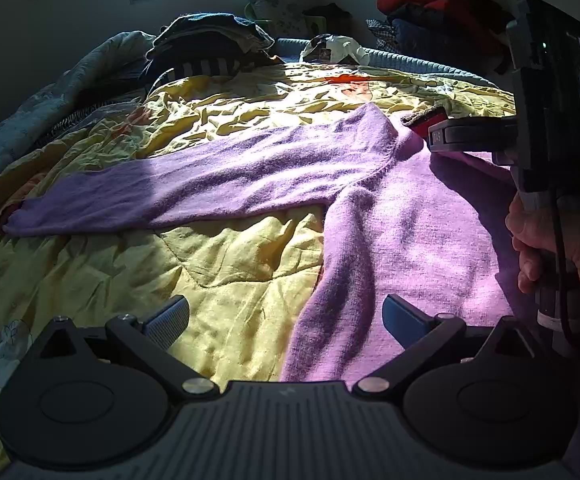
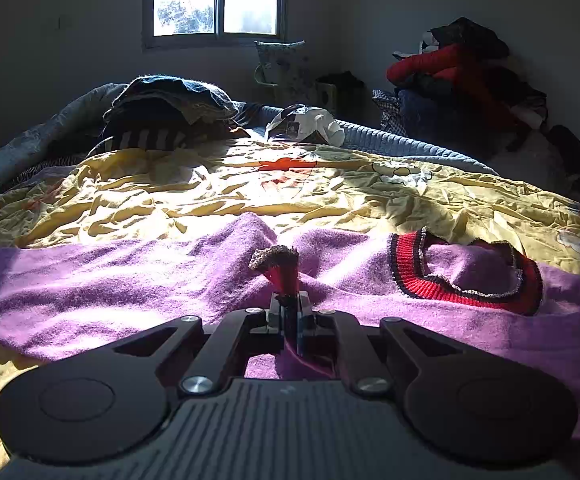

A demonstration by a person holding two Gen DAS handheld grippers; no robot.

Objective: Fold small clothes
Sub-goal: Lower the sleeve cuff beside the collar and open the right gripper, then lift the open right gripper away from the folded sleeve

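A purple sweater (image 1: 402, 232) lies flat on the yellow quilt (image 1: 226, 264), one sleeve (image 1: 194, 184) stretched out to the left. My left gripper (image 1: 286, 320) is open and empty, low over the sweater's left side edge. My right gripper (image 2: 288, 308) is shut on the sweater's red ribbed collar trim (image 2: 280, 268), which stands up pinched between its jaws. It also shows in the left wrist view (image 1: 434, 128) at the sweater's far end. The red and dark neckline (image 2: 466, 276) lies to the right of it.
A pile of dark folded clothes (image 2: 170, 108) sits at the far left of the bed, a white garment (image 2: 310, 122) at the far middle. Red and dark clothes (image 2: 462, 76) are heaped at the back right. A window (image 2: 214, 0) is on the far wall.
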